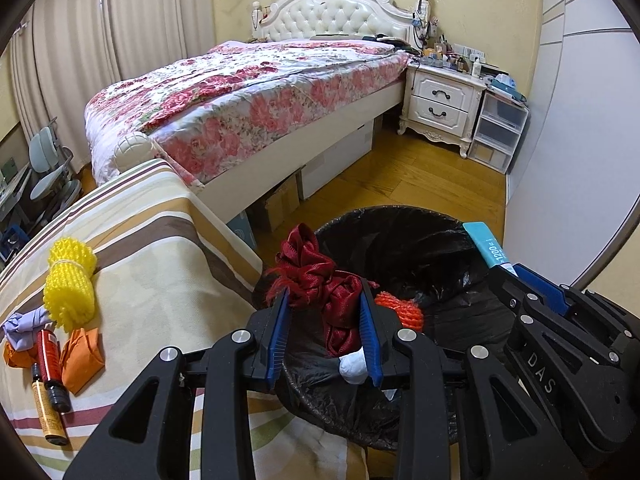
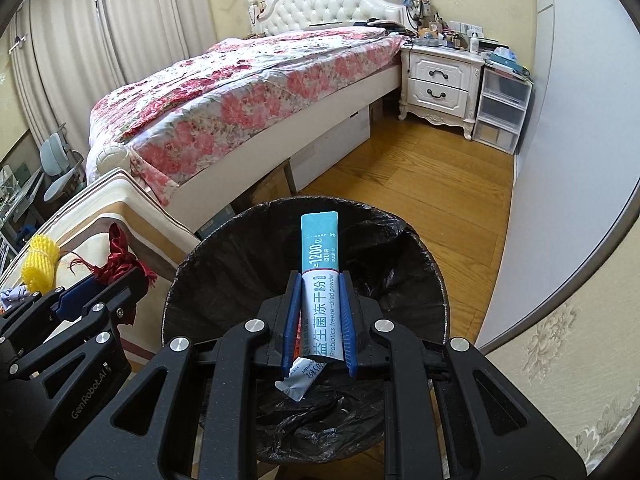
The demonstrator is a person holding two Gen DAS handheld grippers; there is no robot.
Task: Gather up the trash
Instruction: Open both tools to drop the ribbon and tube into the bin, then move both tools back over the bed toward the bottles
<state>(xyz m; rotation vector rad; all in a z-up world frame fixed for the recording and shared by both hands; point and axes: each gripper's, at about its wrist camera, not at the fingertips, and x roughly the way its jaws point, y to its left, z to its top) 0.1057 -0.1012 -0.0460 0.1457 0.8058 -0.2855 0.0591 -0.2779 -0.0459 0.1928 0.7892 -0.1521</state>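
My left gripper [image 1: 325,292] is shut on a dark red satin fabric bundle [image 1: 316,268] with frayed tassels, held over the near left rim of the black-lined trash bin [image 1: 400,216]. An orange foam net [image 1: 404,310] and a white crumpled wad [image 1: 354,368] lie inside the bin. My right gripper [image 2: 320,276] is shut on a teal and white powder stick packet [image 2: 320,240], which stands upright above the bin's opening [image 2: 224,236]. A second, similar packet [image 2: 300,378] lies in the bin below. The left gripper [image 2: 116,280] with the red fabric [image 2: 118,252] shows at the left of the right wrist view.
A striped cloth surface [image 1: 160,240] left of the bin carries a yellow foam net [image 1: 70,292], orange wrappers [image 1: 82,360], small bottles [image 1: 50,380] and a lilac crumpled piece [image 1: 24,326]. Behind are a floral bed [image 1: 248,96], a white nightstand [image 1: 440,100], plastic drawers [image 1: 498,132] and wooden floor [image 1: 420,176].
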